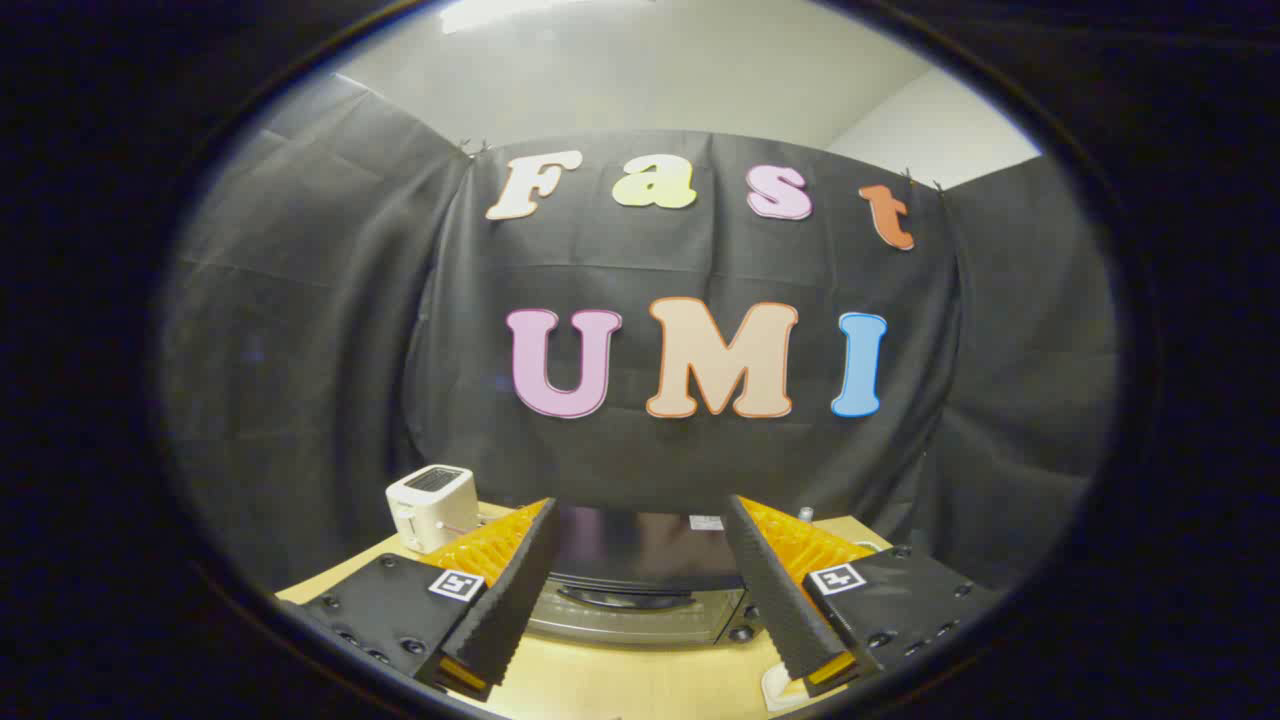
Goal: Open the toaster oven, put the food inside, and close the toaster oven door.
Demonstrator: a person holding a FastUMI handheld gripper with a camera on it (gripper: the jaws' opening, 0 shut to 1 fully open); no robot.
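Note:
A dark toaster oven with a glass door and a curved handle stands on the wooden table, just ahead of my gripper and framed between its two fingers. Its door looks closed. The gripper is open and held above the table, with nothing between its fingers, and it is apart from the oven. Beside the right finger, at the table's near edge, peeks a small white object, mostly hidden; I cannot tell what it is.
A white two-slot toaster stands on the table beyond the left finger, to the left of the oven. Black cloth walls close the booth behind and on both sides. Bare tabletop lies in front of the oven.

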